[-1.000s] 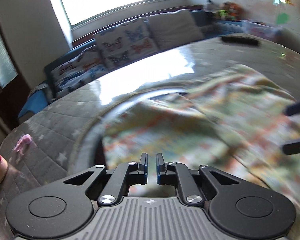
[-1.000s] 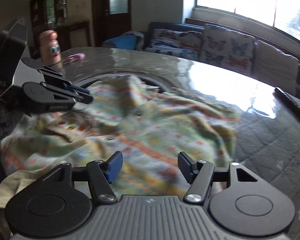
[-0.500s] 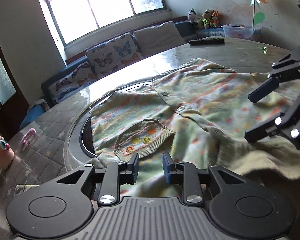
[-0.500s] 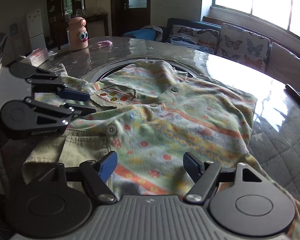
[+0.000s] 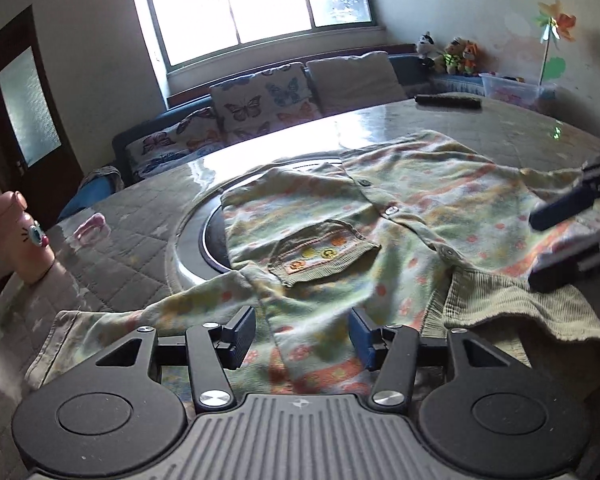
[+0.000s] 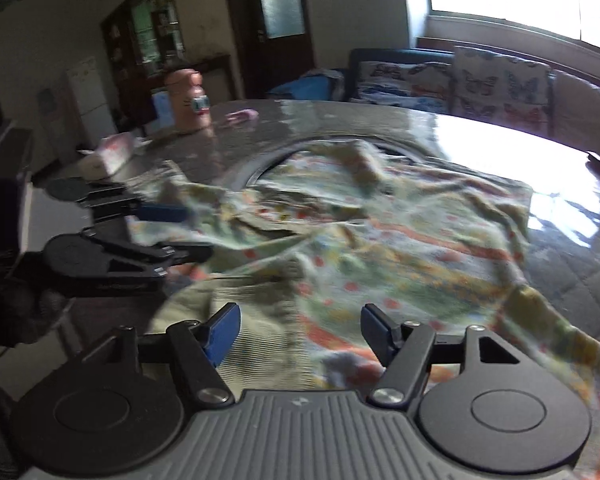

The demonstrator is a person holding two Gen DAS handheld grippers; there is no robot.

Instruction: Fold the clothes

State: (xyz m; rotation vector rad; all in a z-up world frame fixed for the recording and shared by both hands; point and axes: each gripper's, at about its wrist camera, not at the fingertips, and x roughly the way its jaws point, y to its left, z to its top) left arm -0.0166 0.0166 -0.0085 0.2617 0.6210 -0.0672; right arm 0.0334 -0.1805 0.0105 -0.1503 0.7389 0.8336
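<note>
A patterned children's cardigan [image 5: 400,216] was spread front-up on the round counter [image 5: 132,240], partly over the dark inset ring at its middle. In the left wrist view its button placket ran from the far middle toward the near right, so the long axis lay roughly near to far, with the ribbed hem [image 5: 512,304] at the near right and a sleeve [image 5: 140,316] trailing to the near left. A small knitted pocket [image 5: 324,252] sat left of the buttons.

The left tool [image 5: 302,334] was seen with its blue-padded fingers spread wide, nothing between them, just at the near edge of the cardigan. The right tool [image 6: 298,332] was likewise spread and empty, over the near hem; the fabric in that view was blurred.

A pink bottle [image 5: 18,236] stood at the far left of the counter, and a dark remote [image 5: 448,101] lay at the far side.
</note>
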